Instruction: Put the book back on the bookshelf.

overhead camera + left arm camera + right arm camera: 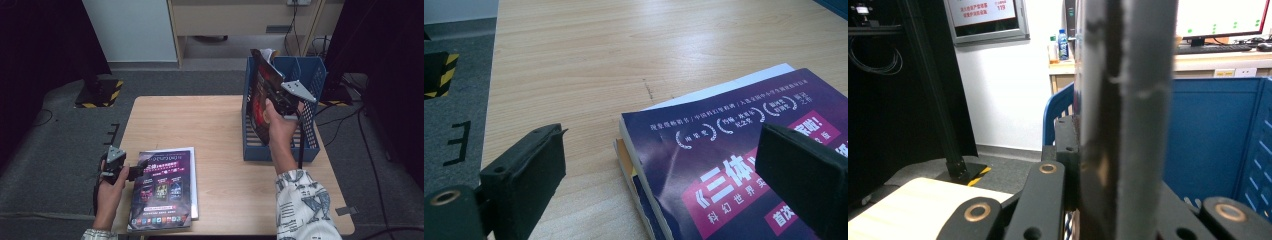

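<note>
While right tongs (pixel 272 95) clamp a book (pixel 261 85), blue rack (pixel 312 75) walls it.

Table middle (pixel 210 130) open; rack (pixel 310 145) right

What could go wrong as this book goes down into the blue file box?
1. The red-covered book is held upright by one edge in the right tongs; it may swing or slip as it sinks.
2. Its lower corner could catch the wall of the blue file box and shove the box across the table.
3. The left tongs stand open at the stacked books near the table edge; a nudge might push them off.
</note>
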